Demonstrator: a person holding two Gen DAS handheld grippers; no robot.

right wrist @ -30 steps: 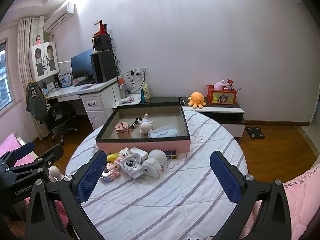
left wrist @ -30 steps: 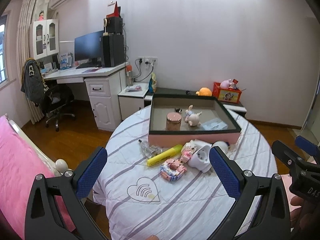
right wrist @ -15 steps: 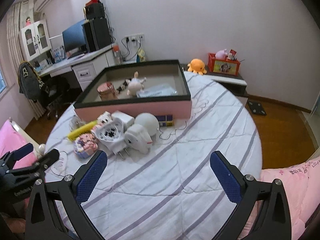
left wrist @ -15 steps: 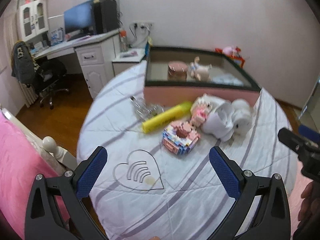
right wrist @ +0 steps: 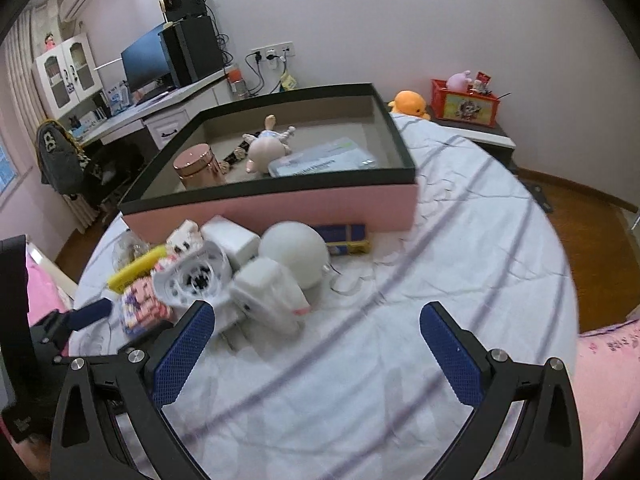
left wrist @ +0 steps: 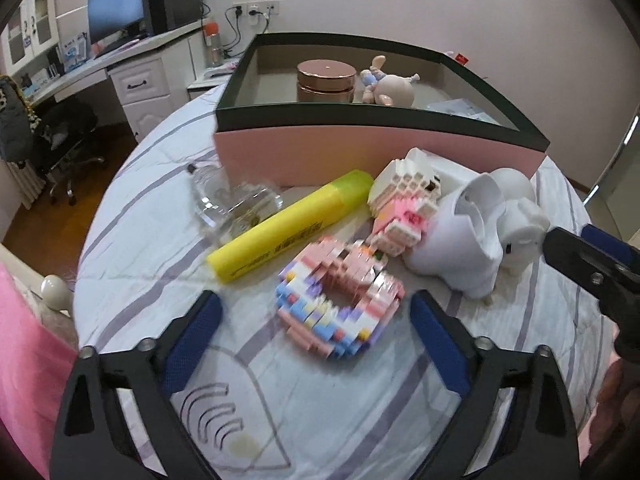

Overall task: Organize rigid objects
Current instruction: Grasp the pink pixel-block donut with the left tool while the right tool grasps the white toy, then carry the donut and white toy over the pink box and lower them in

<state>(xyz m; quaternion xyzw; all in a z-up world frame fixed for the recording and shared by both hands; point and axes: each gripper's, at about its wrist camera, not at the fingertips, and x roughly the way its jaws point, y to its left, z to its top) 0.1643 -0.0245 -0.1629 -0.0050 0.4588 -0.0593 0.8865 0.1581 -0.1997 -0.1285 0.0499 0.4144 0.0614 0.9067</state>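
A pastel block ring [left wrist: 340,312] lies on the striped tablecloth between the fingers of my left gripper [left wrist: 314,300]. Its jaws are closing, and the pads stand clear of the ring. Behind the ring lie a yellow tube [left wrist: 288,226], a clear glass bottle [left wrist: 232,208], a pink-white block figure [left wrist: 404,208] and a white elephant toy [left wrist: 520,220]. My right gripper [right wrist: 316,312] is open over bare cloth, with the white elephant toy [right wrist: 268,292] just ahead of its left finger. The pink box [right wrist: 280,208] holds a copper jar [right wrist: 196,166] and a figurine [right wrist: 264,148].
A white ball [right wrist: 294,252] and a small blue-yellow pack [right wrist: 344,236] sit against the box front. The round table's edge drops to a wooden floor [right wrist: 580,248]. Pink bedding [left wrist: 24,352] lies at the left, with a desk [left wrist: 132,64] and an office chair [left wrist: 60,136] behind.
Both grippers have come down and forward toward the table, so the pile looms larger. The left jaws have narrowed around the block ring.
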